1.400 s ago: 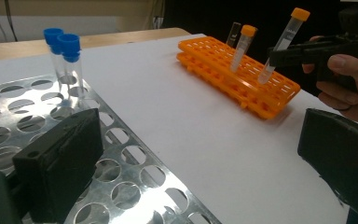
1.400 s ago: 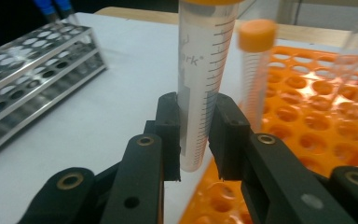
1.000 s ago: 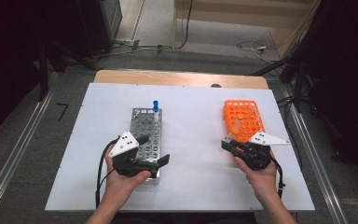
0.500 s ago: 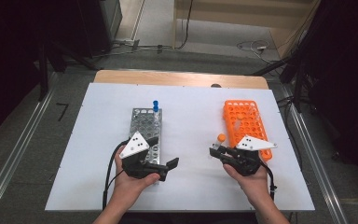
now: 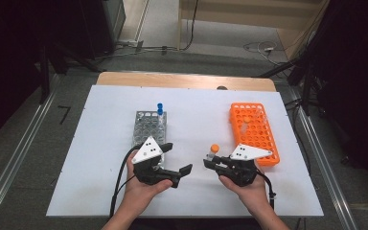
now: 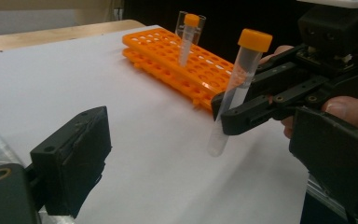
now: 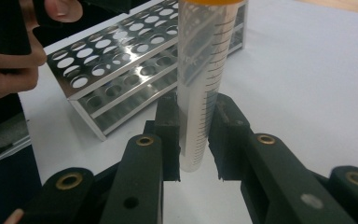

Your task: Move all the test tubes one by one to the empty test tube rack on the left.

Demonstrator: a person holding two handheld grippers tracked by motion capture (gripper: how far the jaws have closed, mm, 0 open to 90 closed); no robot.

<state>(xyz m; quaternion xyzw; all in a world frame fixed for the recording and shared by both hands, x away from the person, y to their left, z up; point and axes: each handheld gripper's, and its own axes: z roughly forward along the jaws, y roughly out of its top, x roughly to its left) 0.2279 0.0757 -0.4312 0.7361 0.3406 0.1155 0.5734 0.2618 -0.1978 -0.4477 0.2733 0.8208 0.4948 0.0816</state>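
Two grippers face each other above the white bench (image 5: 100, 143), the right gripper (image 5: 210, 163) clamped low on an upright orange-capped tube (image 6: 235, 88) from the orange rack (image 5: 254, 129), seemingly offering it to the wide-open, empty left gripper (image 5: 178, 160), whose jaws have just narrowed slightly, beside the metal rack (image 5: 146, 125).

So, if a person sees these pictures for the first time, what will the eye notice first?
Probably the clear plastic tube with the orange cap, held upright above the white table in the shut right claw. Behind it lies the bright orange plastic tube rack, at the table's right. The open left claw waits beside the shiny metal tube rack, which carries one blue-capped tube.
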